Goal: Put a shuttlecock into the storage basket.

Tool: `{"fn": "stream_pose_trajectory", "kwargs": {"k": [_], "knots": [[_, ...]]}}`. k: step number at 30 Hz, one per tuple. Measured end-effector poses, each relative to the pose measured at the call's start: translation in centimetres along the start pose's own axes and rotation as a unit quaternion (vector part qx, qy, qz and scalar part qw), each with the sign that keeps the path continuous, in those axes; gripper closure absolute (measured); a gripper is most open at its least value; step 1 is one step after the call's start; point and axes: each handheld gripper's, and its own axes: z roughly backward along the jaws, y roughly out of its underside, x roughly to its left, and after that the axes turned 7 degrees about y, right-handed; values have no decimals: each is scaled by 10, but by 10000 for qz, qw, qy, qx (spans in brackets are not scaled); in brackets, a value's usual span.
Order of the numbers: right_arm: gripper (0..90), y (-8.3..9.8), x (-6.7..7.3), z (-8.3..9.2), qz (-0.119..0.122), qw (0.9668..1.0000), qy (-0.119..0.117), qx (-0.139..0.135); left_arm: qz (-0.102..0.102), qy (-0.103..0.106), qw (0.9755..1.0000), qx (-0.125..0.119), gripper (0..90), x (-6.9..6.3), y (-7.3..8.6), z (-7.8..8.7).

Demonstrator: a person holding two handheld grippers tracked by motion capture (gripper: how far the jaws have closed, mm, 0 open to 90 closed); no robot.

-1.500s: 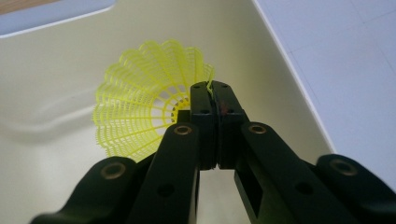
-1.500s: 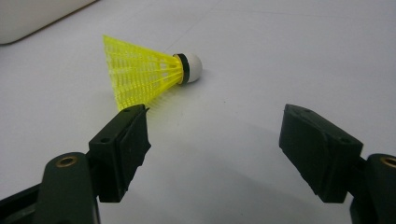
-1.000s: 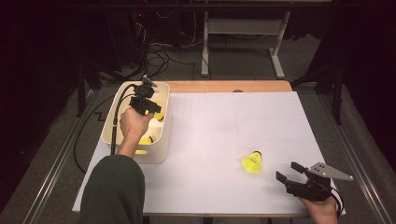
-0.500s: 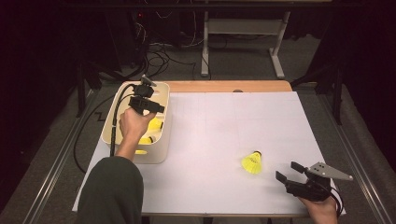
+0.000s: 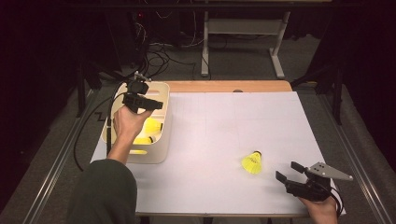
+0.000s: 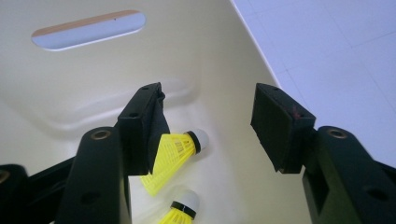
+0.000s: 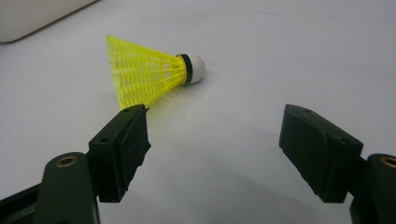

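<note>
Surface: a table (image 5: 219, 86) with a wooden far edge, spread with a white sheet (image 5: 219, 135) that reaches the near edge and both sides.
Bin: a cream bin (image 5: 161, 156) at the left edge of the sheet, toward the far left corner, with a slot handle in its end wall; several yellow shuttlecocks lie inside.
Left gripper: the left gripper (image 6: 208, 114) hangs above the bin; its jaws have just been opening and stand spread, nothing between the pads; two shuttlecocks (image 6: 170, 154) lie on the bin floor below.
Loose shuttlecock: one yellow shuttlecock (image 5: 252, 161) lies on its side on the sheet, near the near right corner, white cork tip away from the near edge.
Right gripper: the right gripper (image 5: 289, 171) sits at the near right corner, jaws wide apart, aimed at the loose shuttlecock and just short of it.
Room: dark; grey floor, cables (image 5: 154, 56) and a metal desk frame (image 5: 243, 28) beyond the far edge.
</note>
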Motion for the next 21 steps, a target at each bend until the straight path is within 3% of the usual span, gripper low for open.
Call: {"fn": "stream_pose_trajectory", "kwargs": {"k": [21], "knots": [[247, 0, 0, 0, -24, 10000, -7, -2, -348, 202, 9990, -185, 398, -25, -3, 12]]}}
